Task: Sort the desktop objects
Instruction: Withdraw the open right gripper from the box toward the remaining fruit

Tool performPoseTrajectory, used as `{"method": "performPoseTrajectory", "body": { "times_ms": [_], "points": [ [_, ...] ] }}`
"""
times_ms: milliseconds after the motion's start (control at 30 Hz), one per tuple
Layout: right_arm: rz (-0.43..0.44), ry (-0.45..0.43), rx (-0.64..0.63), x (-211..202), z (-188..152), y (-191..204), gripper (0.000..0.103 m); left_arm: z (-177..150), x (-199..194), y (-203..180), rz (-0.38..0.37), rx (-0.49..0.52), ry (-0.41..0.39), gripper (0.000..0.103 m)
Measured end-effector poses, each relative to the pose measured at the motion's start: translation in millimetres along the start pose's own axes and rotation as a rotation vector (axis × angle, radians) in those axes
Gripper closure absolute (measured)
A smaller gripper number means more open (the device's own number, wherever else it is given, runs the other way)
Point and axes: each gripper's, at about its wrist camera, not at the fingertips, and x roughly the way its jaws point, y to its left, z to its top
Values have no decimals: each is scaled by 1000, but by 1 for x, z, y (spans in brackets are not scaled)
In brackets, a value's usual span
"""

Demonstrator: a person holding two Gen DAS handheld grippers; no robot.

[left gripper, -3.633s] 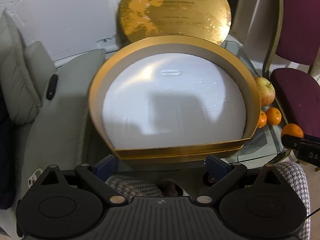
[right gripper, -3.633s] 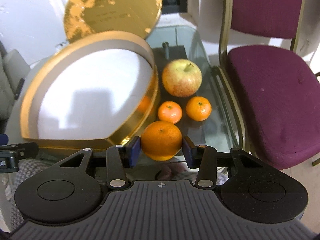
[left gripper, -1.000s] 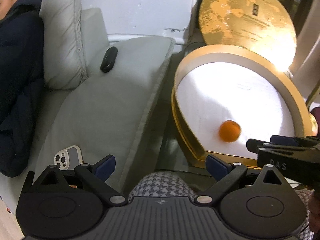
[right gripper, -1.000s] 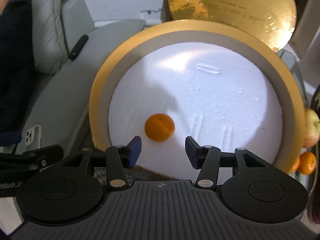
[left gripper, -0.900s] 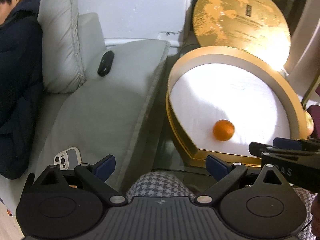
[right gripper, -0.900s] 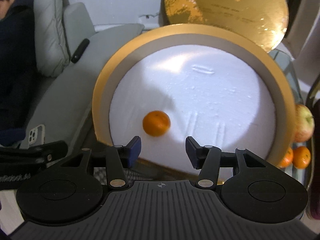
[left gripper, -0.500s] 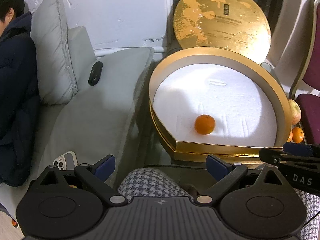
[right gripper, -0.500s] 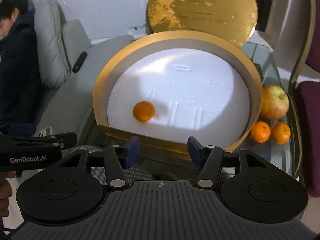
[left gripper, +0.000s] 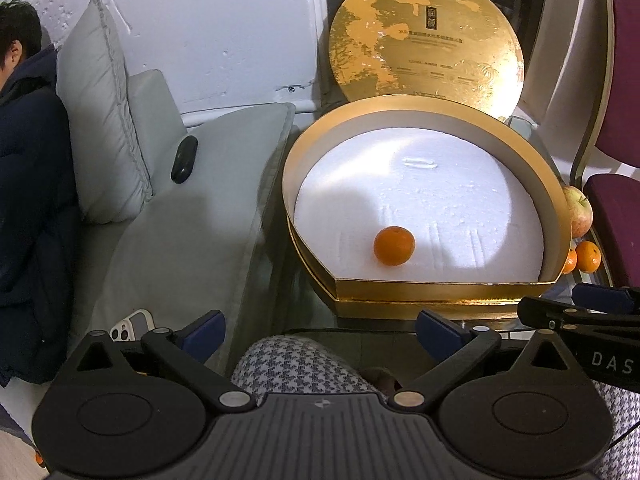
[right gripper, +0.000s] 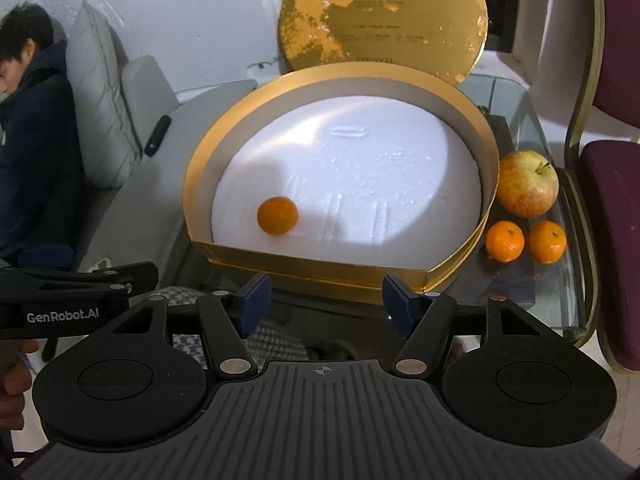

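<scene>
One small round orange tangerine (right gripper: 277, 216) is seen lying on the white foam liner inside the large round gold cardboard box (right gripper: 490, 184), near the front left wall. The red-yellow apple (right gripper: 527, 189) and two further small tangerines (right gripper: 505, 241) are located on the glass tabletop (right gripper: 560, 280) just right of the box. The right gripper (right gripper: 326, 300) is held before the box with fingers spread and empty; the left gripper (left gripper: 320, 330) likewise is spread wide, grasping nothing.
</scene>
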Motion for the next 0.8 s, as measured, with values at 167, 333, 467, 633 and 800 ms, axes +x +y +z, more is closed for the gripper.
{"method": "performPoseTrajectory", "body": {
  "times_ms": [167,333,467,633,800],
  "points": [
    [6,-5,9,-4,-2,-3,34,-1,-1,-3,-4,11,4,1],
    [7,-12,19,-7,-3,-7,31,-1,-1,-8,-13,29,8,1],
    [5,-17,37,-9,-5,-13,30,-1,-1,-13,-17,47,11,1],
    [-7,-28,70,-13,-8,-26,29,1,1,-23,-26,82,11,1],
    [-25,-40,118,-18,-13,-46,28,5,2,-37,-38,118,3,1]
  ]
}}
